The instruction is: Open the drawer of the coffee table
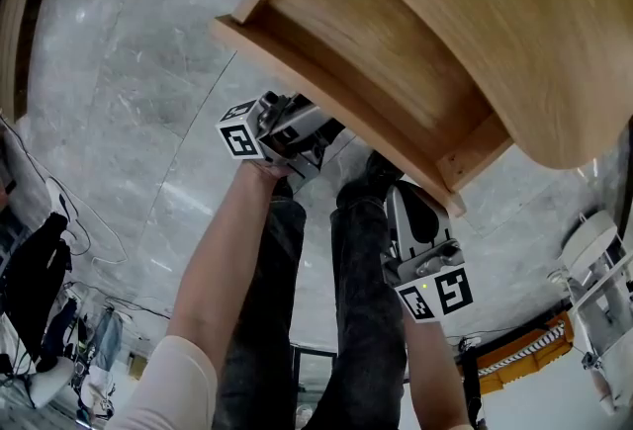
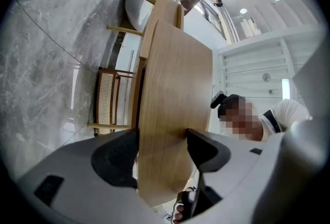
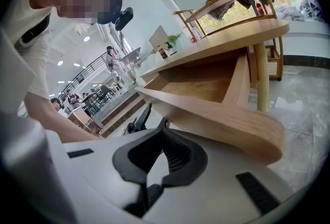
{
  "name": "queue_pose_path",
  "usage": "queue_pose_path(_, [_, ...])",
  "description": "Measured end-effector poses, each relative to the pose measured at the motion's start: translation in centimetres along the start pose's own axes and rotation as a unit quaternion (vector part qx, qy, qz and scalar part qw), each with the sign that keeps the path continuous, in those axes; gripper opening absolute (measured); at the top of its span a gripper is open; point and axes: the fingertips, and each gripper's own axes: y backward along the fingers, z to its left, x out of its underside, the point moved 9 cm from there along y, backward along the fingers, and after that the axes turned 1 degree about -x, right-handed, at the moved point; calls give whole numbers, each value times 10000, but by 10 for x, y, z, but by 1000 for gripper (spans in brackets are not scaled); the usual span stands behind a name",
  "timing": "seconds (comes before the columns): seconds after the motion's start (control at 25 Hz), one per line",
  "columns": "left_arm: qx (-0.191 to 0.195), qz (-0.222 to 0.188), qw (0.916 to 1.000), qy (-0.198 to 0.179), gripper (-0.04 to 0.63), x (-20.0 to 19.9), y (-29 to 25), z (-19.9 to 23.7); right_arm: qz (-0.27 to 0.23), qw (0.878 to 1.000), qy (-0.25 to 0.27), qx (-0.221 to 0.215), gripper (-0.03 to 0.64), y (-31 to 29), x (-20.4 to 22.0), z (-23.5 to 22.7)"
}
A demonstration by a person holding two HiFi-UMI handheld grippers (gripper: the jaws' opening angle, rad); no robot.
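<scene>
Left tool (image 2: 161,135) clamps drawer front (image 2: 170,79); right tool (image 3: 161,133) closed, empty, just below it; cane chair (image 2: 105,102) beyond.

Left gripper (image 2: 162,145) clamped across drawer front (image 2: 172,84); right gripper (image 3: 160,138) jaws together, holding nothing

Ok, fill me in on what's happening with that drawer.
A person is working the drawer of the coffee table with two handheld grippers. The left gripper has its fingers closed on the drawer front. The drawer stands pulled well out, and what shows of its inside looks bare. The right gripper sits close by the drawer front, fingers together on nothing.
</scene>
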Motion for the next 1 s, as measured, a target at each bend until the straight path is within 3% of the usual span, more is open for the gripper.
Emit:
queue_pose_path(0.28, [-751,-248,9962,370,299,8,26,-6,11,10000,62,-57,19,-3,-3,21])
queue_pose_path(0.48, [-831,-314,9946,533,321,14,27,-10,-27,9999,75,-62,18,-1,-5,25])
queue_pose_path(0.64, [-1001,-204,9939,410,321,6,31,-21,-36,10000,88,-6,20,-1,-12,29])
queue_pose_path(0.84, [-1364,155,9902,273,315,3,36,-82,-30,9998,197,40,18,17,-43,48])
queue_pose_path(1.0, [-1322,441,9902,132,256,2,18,-152,-33,9995,322,2,20,36,-79,71])
